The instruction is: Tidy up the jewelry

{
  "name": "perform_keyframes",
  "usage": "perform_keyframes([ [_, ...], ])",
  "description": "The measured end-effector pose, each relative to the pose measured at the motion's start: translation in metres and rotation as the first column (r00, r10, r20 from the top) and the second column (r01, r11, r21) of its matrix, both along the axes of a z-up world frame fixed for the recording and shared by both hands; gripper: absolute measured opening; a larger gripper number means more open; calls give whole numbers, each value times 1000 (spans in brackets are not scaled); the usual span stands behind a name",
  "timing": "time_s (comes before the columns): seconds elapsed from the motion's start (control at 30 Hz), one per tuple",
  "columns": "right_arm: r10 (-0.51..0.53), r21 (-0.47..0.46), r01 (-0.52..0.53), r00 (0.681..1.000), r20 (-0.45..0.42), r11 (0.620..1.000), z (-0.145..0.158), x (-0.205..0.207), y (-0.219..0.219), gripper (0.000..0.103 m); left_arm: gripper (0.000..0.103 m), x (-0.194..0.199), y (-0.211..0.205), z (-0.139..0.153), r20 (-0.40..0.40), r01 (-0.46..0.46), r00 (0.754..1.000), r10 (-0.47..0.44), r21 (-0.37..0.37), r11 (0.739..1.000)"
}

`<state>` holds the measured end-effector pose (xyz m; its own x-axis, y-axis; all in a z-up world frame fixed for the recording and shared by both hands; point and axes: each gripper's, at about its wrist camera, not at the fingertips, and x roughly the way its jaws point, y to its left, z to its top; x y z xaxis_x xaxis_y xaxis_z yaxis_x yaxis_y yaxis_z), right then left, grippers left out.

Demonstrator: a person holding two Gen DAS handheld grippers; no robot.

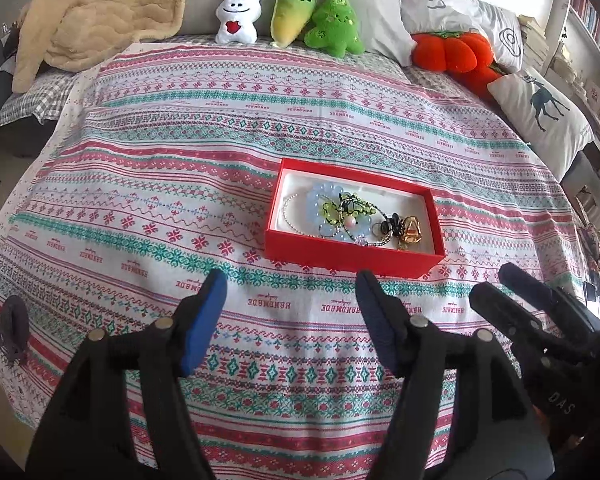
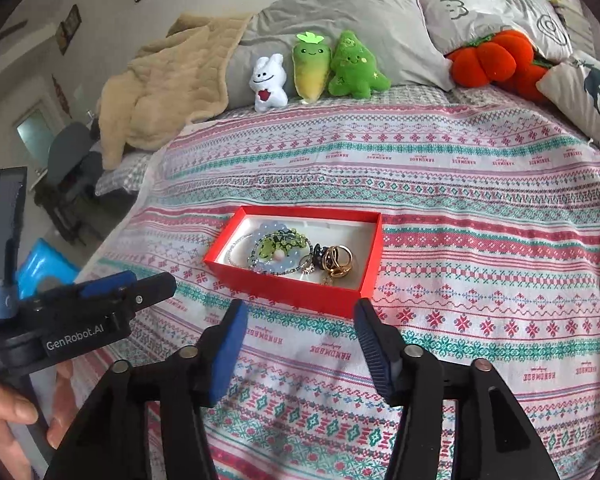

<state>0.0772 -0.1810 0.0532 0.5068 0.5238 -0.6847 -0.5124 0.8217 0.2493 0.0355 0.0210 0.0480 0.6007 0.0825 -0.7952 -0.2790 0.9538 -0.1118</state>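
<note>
Left gripper [image 1: 292, 284] spread before red jewelry box [image 1: 352, 258]

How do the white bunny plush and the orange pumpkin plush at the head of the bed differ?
The white bunny plush stands upright in a row beside the green plushes; the orange pumpkin plush lies slumped among the pillows at the right. The bunny plush is smaller and white with a red heart on its chest; the pumpkin plush is larger, bright orange and lobed with a green stem. Both sit far from the red box of jewelry.
</note>
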Motion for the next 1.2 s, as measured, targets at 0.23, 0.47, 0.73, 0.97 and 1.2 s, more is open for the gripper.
perform_keyframes([
  [0.23, -44, 3, 44, 998, 48, 999, 14, -14, -24, 85, 93, -24, -1, 4, -35, -48, 998, 49, 29, 998],
  [0.47, 48, -46, -45, 997, 63, 998, 14, -49, -21, 85, 101, -63, -19, -4, -72, -60, 995, 72, 168, 984],
  [0.73, 34, -46, -31, 997, 70, 998, 17, -81, -29, 103, 102, -103, -23, 5, -12, -106, 994, 109, 165, 981],
  [0.97, 4, -65, 1, 997, 80, 998, 13, -89, -30, 103, 102, -111, -24, 9, 17, -120, 993, 119, 161, 980],
  [1.2, 3, -122, 7, 997, 80, 992, 6, -88, -17, 103, 102, -109, -20, 5, 12, -118, 993, 118, 156, 981],
])
